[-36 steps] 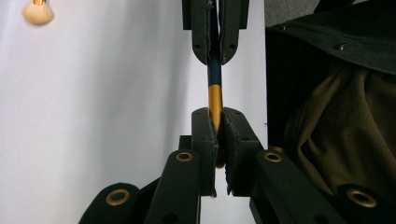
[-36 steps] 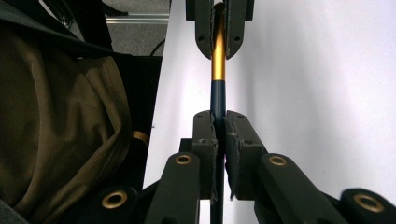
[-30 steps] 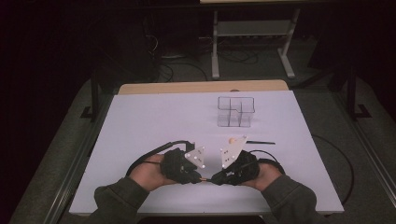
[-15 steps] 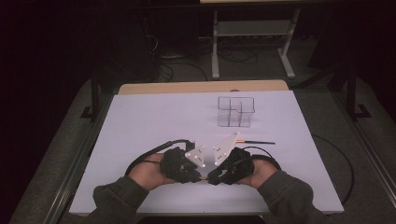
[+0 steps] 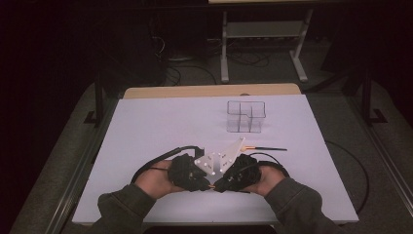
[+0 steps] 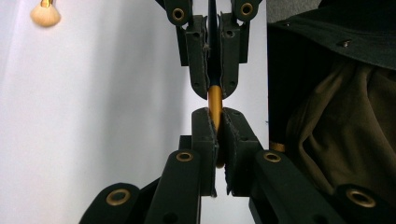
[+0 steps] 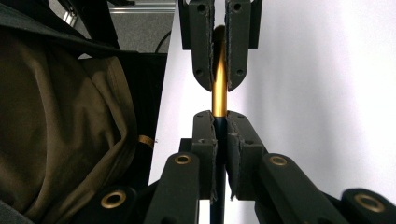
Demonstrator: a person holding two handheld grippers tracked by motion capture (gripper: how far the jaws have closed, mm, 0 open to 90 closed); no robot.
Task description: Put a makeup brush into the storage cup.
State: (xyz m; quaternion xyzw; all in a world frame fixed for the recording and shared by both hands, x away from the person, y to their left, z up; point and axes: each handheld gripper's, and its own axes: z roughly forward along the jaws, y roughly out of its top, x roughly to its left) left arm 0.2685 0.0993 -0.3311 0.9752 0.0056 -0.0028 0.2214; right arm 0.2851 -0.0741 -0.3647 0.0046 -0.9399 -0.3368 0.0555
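Dim lab: white worktable point(image 5: 146, 126), floor cables point(image 5: 195, 68) (metal stand point(image 5: 263, 34) behind).

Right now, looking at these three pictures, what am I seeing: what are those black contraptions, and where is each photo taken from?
No robot here: a person holds a black two-jaw gripper in each hand. The high view looks down on the white table, showing the left gripper and right gripper tip to tip. The other two pictures come from cameras riding on each gripper, looking along its jaws. Both grippers are shut on one slim gold-and-black makeup brush, each pinching a different part. On the table stand a clear plastic divided organiser and another thin dark-handled brush.
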